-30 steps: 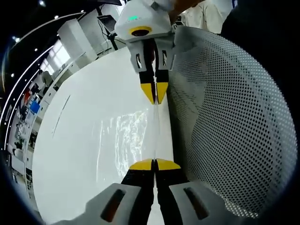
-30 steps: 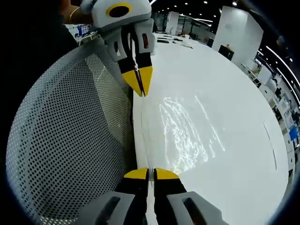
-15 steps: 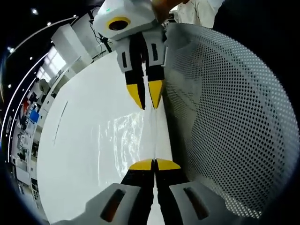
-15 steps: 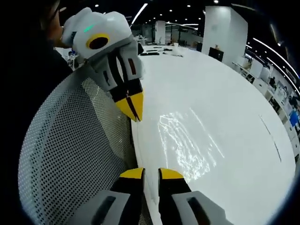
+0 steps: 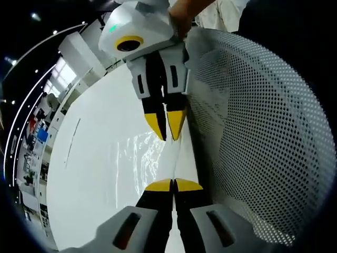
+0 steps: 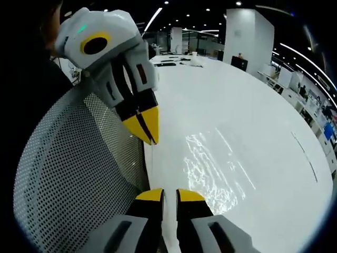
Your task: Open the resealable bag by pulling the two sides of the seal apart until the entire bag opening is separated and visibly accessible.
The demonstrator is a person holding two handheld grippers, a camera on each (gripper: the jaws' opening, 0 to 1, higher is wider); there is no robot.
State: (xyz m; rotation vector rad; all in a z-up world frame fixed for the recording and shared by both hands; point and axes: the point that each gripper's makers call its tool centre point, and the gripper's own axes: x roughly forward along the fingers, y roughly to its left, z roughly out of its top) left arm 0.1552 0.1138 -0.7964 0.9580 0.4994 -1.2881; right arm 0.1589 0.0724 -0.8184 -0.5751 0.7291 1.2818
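You are keeping the left gripper pinched shut on the edge of the clear bag, low in the centre of the left gripper view. The bag is lying flat on the white table, glinting mid-frame, with the perforated white panel filling the right side. In the right gripper view, the right gripper is sitting at bottom centre with its jaws parted around the bag's edge, not squeezing it.
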